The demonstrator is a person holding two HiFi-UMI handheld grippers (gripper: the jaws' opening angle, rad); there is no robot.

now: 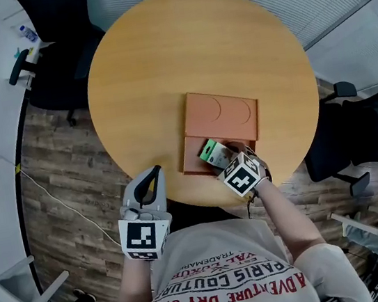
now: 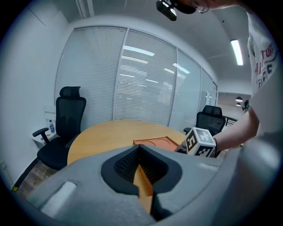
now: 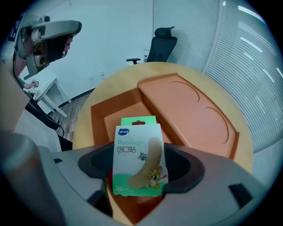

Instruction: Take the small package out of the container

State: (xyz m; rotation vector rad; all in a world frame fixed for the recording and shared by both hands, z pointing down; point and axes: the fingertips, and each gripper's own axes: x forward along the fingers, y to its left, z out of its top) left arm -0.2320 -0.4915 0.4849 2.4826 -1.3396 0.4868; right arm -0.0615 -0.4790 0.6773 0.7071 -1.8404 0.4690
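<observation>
Right tongs [image 3: 140, 170] pinch the small package [image 3: 138, 154] by its lower part and hold it upright over the open near half of the container [image 3: 190, 106]. Left tongs [image 2: 140, 167] are pressed together and empty, well apart from the container, near the edge of the surface [image 1: 142, 69]. As I judge it, the hold is low, so the thin box may swivel or slip down into the container if the lift is hasty.
</observation>
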